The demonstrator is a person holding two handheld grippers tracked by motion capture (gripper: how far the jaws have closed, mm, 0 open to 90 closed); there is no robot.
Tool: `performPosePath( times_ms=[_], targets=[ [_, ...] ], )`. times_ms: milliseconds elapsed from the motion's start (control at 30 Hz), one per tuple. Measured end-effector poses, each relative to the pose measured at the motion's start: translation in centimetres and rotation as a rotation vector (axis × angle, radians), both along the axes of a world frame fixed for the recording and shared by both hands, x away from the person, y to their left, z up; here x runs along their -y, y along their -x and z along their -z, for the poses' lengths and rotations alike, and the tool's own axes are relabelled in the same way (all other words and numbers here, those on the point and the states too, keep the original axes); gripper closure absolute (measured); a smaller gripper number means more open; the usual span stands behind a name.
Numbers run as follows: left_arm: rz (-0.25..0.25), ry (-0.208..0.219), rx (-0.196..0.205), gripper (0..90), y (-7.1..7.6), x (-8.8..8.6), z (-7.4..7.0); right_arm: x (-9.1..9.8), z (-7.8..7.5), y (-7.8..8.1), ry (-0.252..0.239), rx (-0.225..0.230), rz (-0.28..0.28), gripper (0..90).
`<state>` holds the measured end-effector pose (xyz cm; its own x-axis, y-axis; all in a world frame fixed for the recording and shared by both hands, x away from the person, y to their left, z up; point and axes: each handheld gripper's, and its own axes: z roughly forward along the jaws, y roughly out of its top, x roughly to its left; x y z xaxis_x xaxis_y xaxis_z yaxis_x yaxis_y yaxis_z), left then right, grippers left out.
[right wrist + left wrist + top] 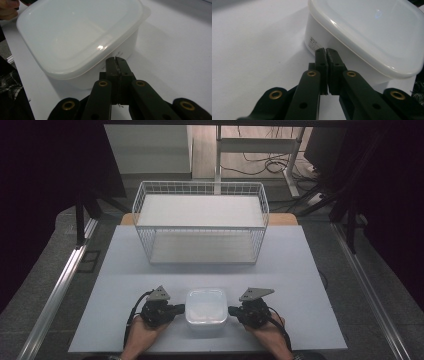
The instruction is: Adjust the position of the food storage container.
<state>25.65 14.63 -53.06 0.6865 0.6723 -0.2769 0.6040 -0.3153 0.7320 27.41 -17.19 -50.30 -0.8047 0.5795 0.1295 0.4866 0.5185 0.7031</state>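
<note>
A white lidded plastic container [205, 311] sits on the white table near its front edge. My left gripper [181, 309] is at the container's left side, my right gripper [232, 310] at its right side, both pointing inward at it. In the left gripper view the jaws are pressed together with nothing between them, and the left gripper [326, 50] has its tips against the container [367, 32] wall below the lid rim. In the right gripper view the right gripper [115, 59] is shut too, its tips at the wall of the container [77, 32] under the lid.
A white wire basket [201, 222] stands at the back middle of the table [115, 285]. Metal rails run along the table's left and right sides. Cables and a desk frame lie on the floor behind.
</note>
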Motion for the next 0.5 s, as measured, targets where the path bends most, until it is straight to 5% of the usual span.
performPosePath(
  times_ms=[167,300,433,467,500],
  targets=[
    [-0.007,-0.016,-0.004,85.8,-0.1,-0.1,0.1,0.0,0.1,0.0,0.007,-0.001,-0.009,89.4],
    [-0.024,-0.028,0.011,80.5,0.4,-1.0,-0.6,0.6,-0.3,0.0,0.02,0.044,0.01,82.2],
    [-0.035,-0.047,0.04,65.3,1.1,-1.7,-1.0,1.5,-0.5,-0.1,0.009,0.063,0.024,67.5],
    [-0.037,-0.048,0.041,54.5,1.3,-1.9,-0.9,1.8,-0.5,-0.1,0.012,0.071,0.023,58.1],
    [-0.037,-0.048,0.041,48.8,1.3,-1.9,-0.9,1.8,-0.5,-0.1,0.012,0.071,0.023,58.1]
  ],
)
